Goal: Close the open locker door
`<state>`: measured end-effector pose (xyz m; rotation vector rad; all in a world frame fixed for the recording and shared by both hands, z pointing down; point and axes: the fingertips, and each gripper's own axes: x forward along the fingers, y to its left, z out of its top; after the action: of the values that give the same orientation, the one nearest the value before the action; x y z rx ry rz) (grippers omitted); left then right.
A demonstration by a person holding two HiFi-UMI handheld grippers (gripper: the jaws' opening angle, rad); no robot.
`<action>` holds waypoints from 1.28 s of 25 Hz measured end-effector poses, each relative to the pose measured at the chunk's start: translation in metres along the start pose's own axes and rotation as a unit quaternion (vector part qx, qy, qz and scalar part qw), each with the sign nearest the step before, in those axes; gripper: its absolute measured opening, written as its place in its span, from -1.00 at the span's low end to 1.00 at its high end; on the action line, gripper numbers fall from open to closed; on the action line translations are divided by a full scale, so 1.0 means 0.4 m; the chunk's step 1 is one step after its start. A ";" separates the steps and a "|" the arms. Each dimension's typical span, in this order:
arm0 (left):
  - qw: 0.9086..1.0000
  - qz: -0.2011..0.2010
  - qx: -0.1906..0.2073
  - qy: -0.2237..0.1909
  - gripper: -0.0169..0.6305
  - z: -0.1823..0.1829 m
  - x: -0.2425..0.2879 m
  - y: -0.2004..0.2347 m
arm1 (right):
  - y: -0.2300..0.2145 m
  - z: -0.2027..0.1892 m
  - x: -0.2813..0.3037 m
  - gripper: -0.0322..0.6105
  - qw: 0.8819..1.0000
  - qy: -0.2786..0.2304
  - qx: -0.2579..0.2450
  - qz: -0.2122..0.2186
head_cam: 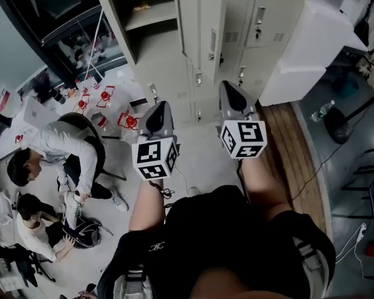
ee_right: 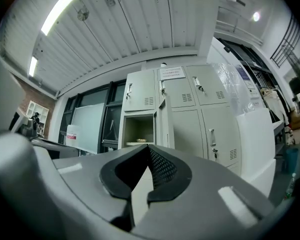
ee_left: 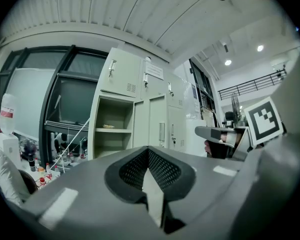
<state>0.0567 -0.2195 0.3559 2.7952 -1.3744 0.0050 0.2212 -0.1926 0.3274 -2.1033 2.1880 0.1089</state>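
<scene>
Pale floor runs up to a bank of beige metal lockers [head_cam: 252, 17] ahead of you. At far left, two people [head_cam: 50, 161] crouch over gear on the floor. Next comes the open compartment [head_cam: 146, 11], dark inside, with a small item on its shelf that is too small to identify. Its locker door [head_cam: 202, 27] stands swung out along the compartment's right edge. It is a tall beige panel with a slot handle and a lock low on it. Closed lockers follow, then a white cabinet [head_cam: 305, 42] at the right.

Your left gripper [head_cam: 158, 111] points at the lockers with its jaws clenched together and nothing between them. Your right gripper [head_cam: 232, 93] is likewise clamped closed and empty. The door lies ahead of both, well apart from either tip and touched by neither. In the head view it sits between the two grippers' lines, nearer the right one.
</scene>
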 end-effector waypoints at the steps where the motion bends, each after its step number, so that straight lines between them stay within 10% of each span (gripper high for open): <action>1: 1.000 0.001 0.003 0.001 -0.95 -0.002 0.009 -0.002 | -0.008 0.001 0.010 -0.87 1.000 -0.002 -0.001 0.002; 9: 1.000 0.024 0.008 -0.008 -0.95 0.027 0.074 -0.015 | -0.068 0.030 0.066 -0.83 0.999 -0.019 -0.013 0.027; 15: 0.999 0.040 0.009 -0.007 -0.95 0.018 0.101 -0.019 | -0.075 0.034 0.115 -0.13 0.997 -0.032 -0.009 0.065; 32: 0.997 0.082 0.008 0.001 -0.95 0.000 0.135 0.017 | -0.177 -0.029 0.342 -0.13 0.997 0.025 -0.019 0.068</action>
<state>0.0842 -0.2665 0.3569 2.6835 -1.6062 0.0226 0.2865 -0.3327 0.3234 -1.9944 2.3753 0.1104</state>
